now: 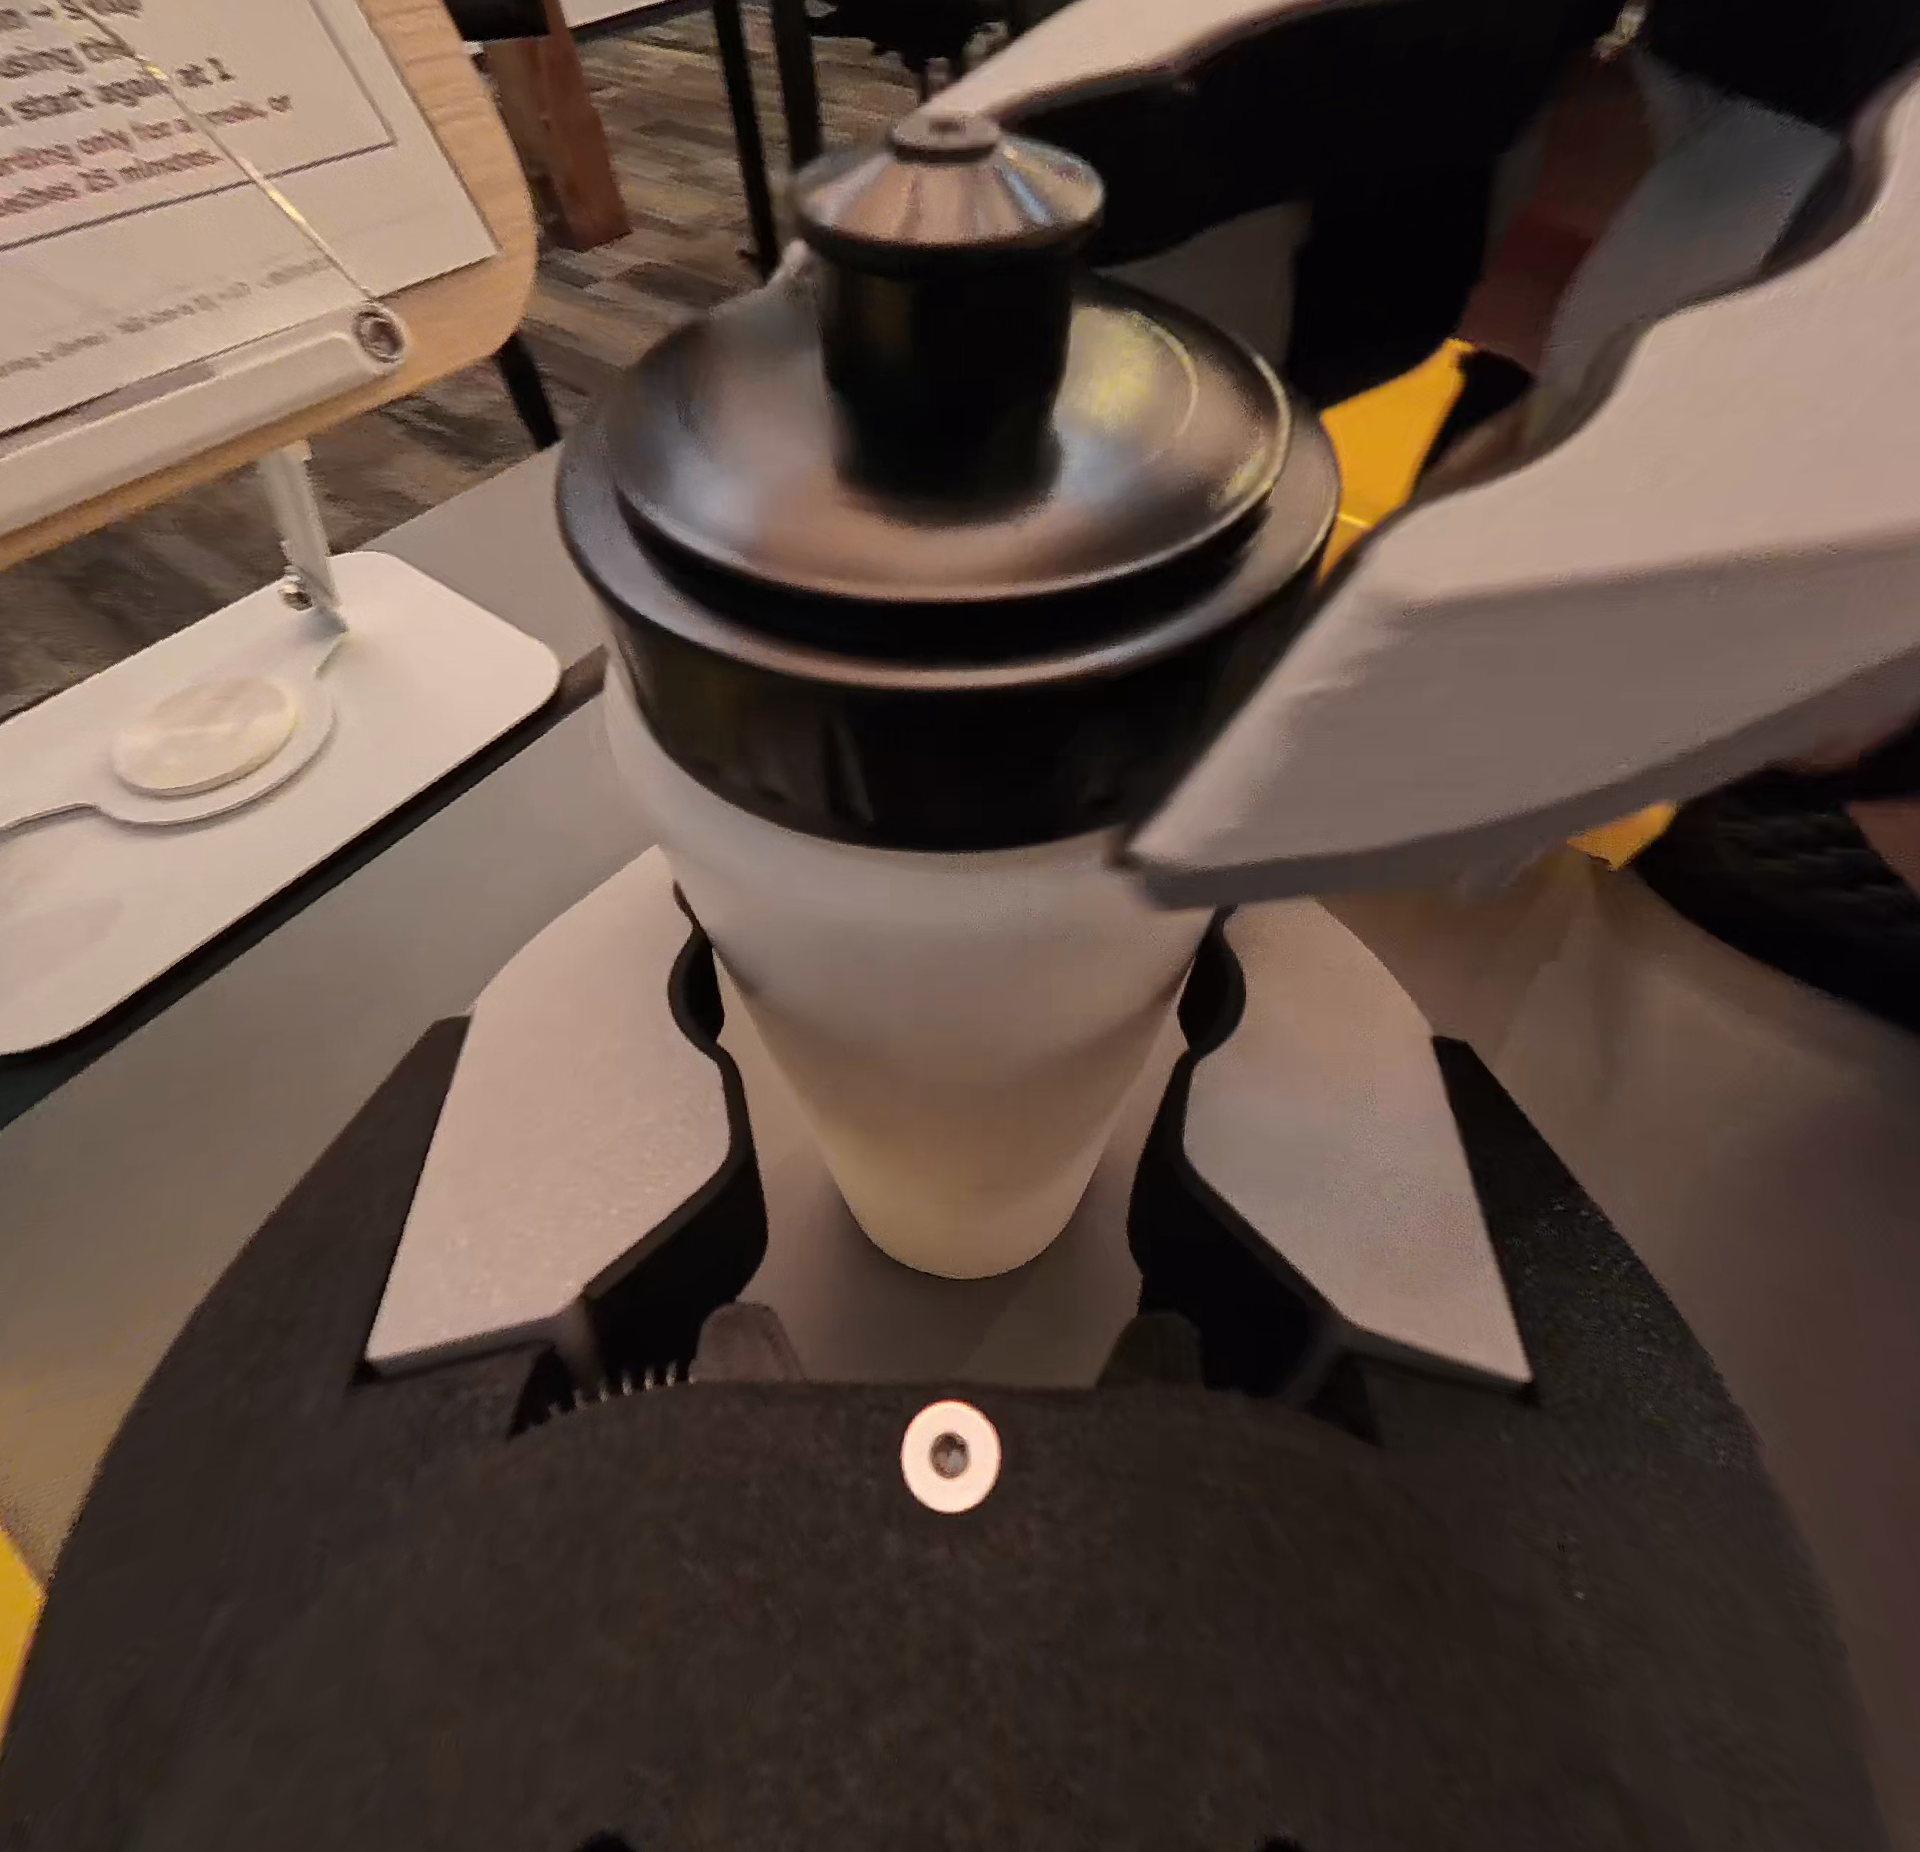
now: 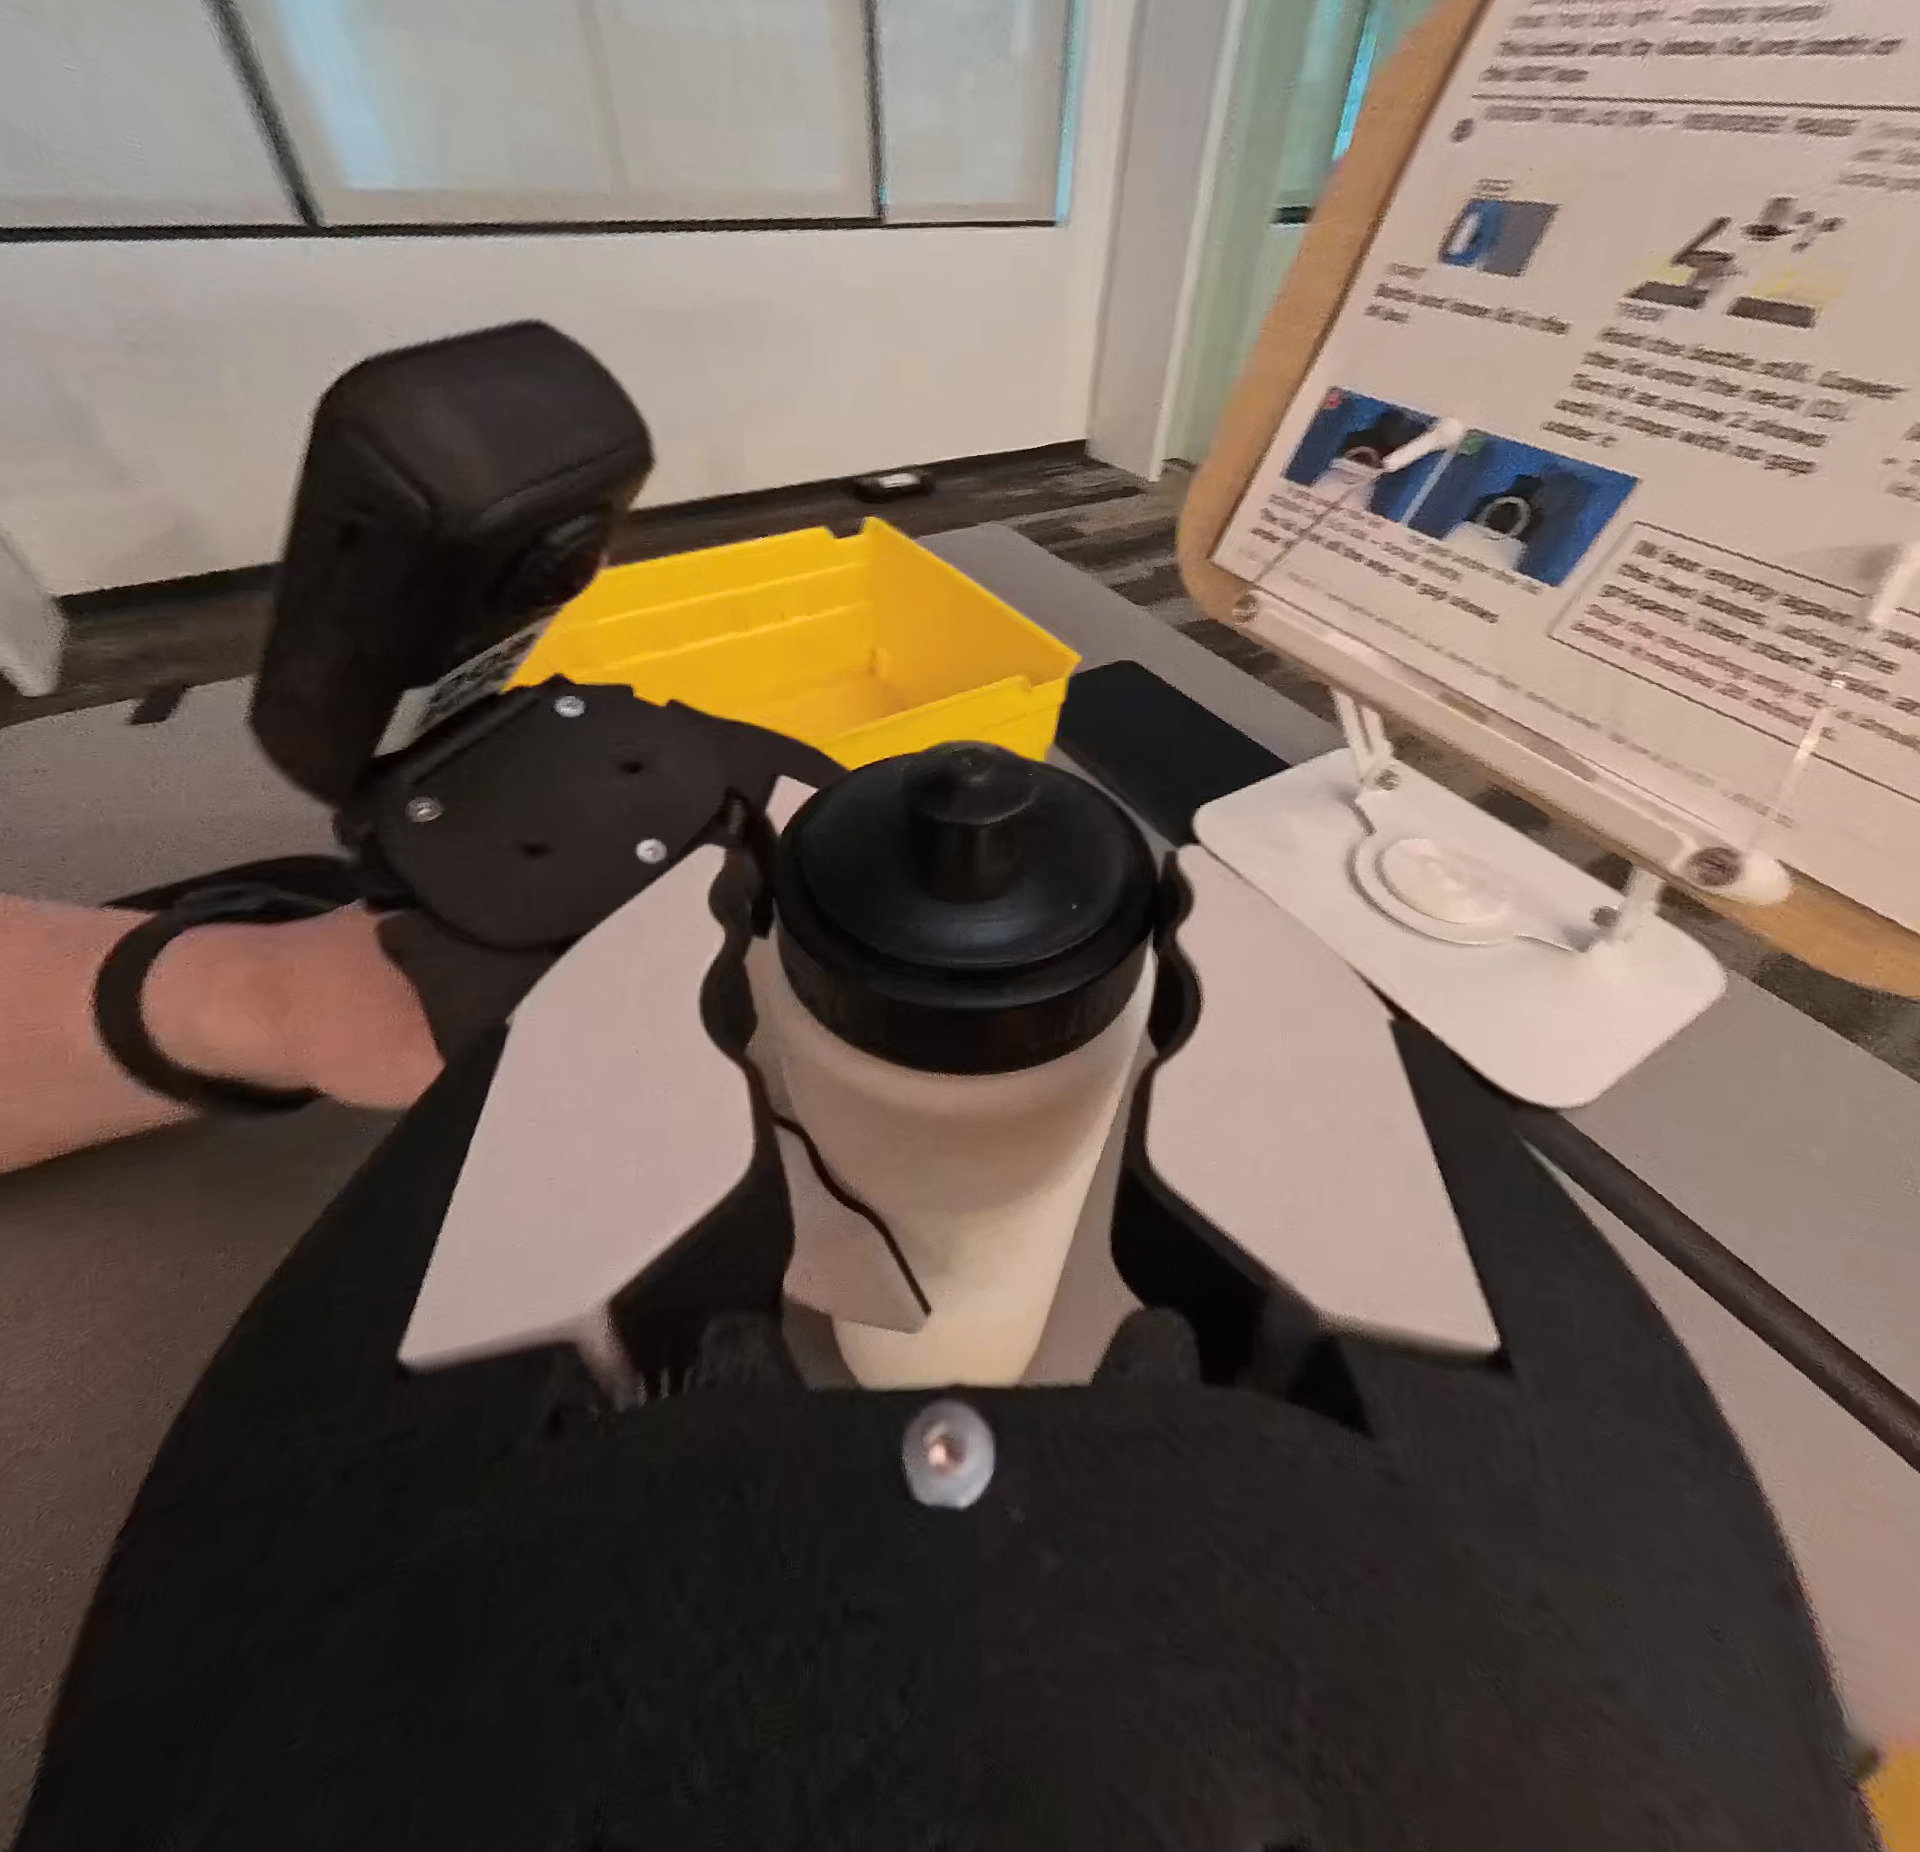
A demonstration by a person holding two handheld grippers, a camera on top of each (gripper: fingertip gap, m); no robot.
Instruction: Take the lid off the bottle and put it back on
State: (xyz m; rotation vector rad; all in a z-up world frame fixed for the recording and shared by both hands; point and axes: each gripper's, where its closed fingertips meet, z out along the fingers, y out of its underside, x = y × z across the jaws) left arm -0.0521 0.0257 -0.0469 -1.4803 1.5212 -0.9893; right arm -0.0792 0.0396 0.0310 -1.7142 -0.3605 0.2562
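The white bottle (image 2: 935, 1168) stands upright on the bench (image 2: 156, 1283), black lid (image 2: 961, 929) on top. The left claw (image 1: 951, 981) clamps its body; the right claw (image 2: 961, 929) clamps the lid.

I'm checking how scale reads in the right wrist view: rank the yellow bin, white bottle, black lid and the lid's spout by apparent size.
1. Yellow bin and white bottle: similar; the bottle is nearer, so unranked.
2. Black lid.
3. Spout, smallest.
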